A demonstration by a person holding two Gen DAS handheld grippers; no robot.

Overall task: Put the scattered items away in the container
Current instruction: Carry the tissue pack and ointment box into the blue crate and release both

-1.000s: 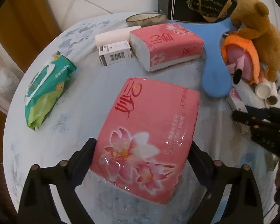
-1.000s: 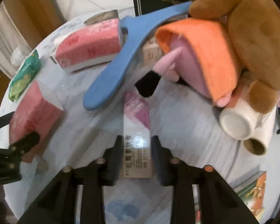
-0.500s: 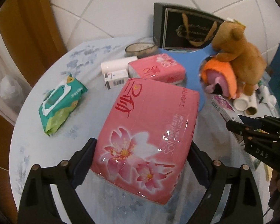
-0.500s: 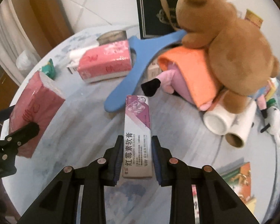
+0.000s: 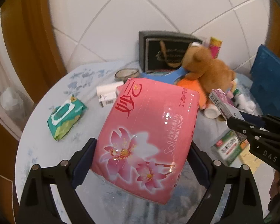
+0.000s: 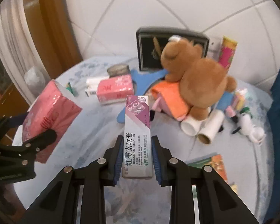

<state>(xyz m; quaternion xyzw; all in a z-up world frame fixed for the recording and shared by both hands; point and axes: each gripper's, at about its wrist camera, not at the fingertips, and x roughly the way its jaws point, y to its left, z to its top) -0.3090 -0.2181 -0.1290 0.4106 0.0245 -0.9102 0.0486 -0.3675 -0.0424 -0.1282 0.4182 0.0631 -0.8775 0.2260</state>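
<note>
My left gripper (image 5: 141, 153) is shut on a large pink tissue pack (image 5: 149, 130) and holds it clear above the round table (image 5: 37, 149). The same pack (image 6: 48, 110) shows at the left of the right wrist view, between the left gripper's fingers (image 6: 46, 136). My right gripper (image 6: 137, 145) is shut on a slim purple-and-white ointment box (image 6: 137, 123), also lifted off the table. That box (image 5: 222, 102) pokes out at the right of the left wrist view. A blue crate-like container (image 5: 268, 82) stands at the far right edge.
On the table lie a second pink tissue pack (image 6: 114, 88), a green wipes pack (image 5: 65, 115), a brown teddy bear (image 6: 197, 78) on orange cloth, white rolls (image 6: 201, 128), a green box (image 5: 227, 147) and a dark bag (image 5: 164, 54) by the tiled wall.
Both grippers have risen and tilted up with their loads. The tissue pack and the ointment box left the tabletop, and more of the wall has come into view.
</note>
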